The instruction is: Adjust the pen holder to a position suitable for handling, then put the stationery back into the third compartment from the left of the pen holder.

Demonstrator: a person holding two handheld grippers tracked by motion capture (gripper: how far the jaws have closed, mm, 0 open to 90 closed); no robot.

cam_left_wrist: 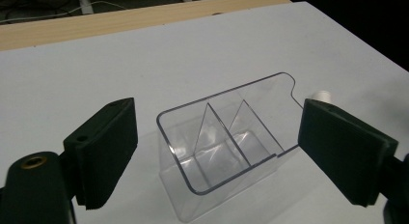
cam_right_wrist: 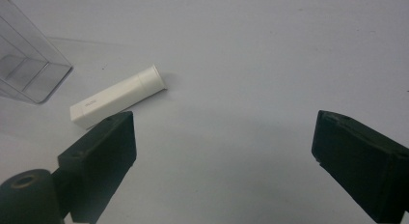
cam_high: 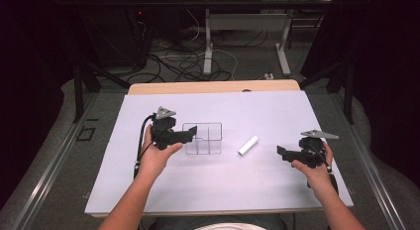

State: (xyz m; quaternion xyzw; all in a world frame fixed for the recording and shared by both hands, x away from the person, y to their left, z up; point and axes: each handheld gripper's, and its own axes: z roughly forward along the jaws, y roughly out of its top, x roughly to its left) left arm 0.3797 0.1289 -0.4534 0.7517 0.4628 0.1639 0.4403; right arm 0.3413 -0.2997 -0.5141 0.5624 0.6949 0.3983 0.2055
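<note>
A clear plastic box [cam_high: 202, 139] with inner dividers stands upright and empty on the white mat, left of centre. My left gripper [cam_high: 190, 132] is at its left end, open. In the left gripper view the box [cam_left_wrist: 251, 96] stands between the two wide-apart jaws of this gripper [cam_left_wrist: 219, 137], and the pads do not press on it. A white tube [cam_high: 248, 145] lies flat to the right of the box; its tip [cam_left_wrist: 320, 95] peeks over one jaw. My right gripper [cam_high: 282, 151] hovers open and empty to the right of the tube. In the right gripper view [cam_right_wrist: 222, 147], the tube [cam_right_wrist: 118, 96] lies ahead on the left, beside a corner of the box [cam_right_wrist: 29, 69].
A white mat [cam_high: 223, 190] covers the wooden table [cam_high: 213, 86]. Beyond the far edge are desk legs [cam_high: 208, 46] and loose cables [cam_high: 183, 64] on the floor. Dark frame posts stand at both sides.
</note>
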